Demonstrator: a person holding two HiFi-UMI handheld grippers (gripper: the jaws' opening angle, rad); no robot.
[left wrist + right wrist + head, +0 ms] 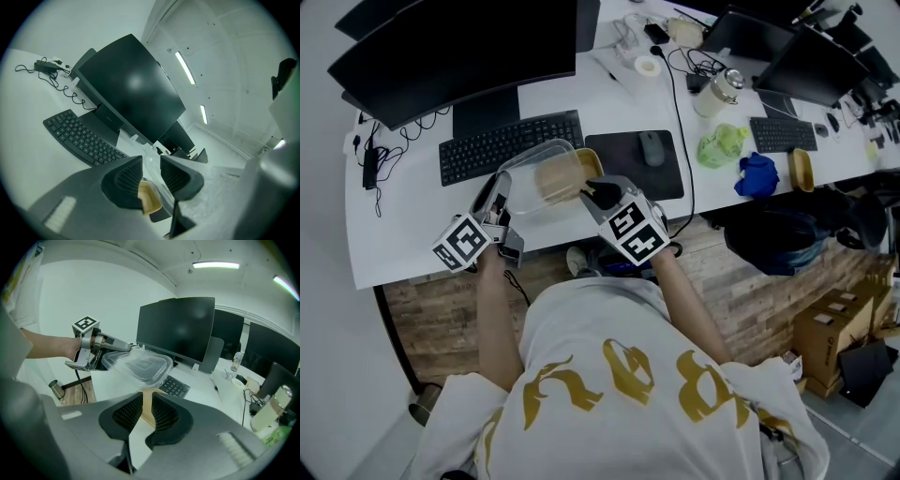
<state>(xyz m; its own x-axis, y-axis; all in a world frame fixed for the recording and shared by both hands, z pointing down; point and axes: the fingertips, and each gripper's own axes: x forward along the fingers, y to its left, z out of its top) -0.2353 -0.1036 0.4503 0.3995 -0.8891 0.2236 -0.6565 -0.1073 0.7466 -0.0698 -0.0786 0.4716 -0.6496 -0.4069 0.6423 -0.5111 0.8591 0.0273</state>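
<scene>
Clear lid pinched by left claw, tan container clamped at its rim by right claw, both raised above surface before keyboard, seemingly half separated.

White desk under the jaws, black monitor and keyboard just ahead. Wood-plank floor behind, below. Cardboard boxes far right. White walls, strip lights overhead.
</scene>
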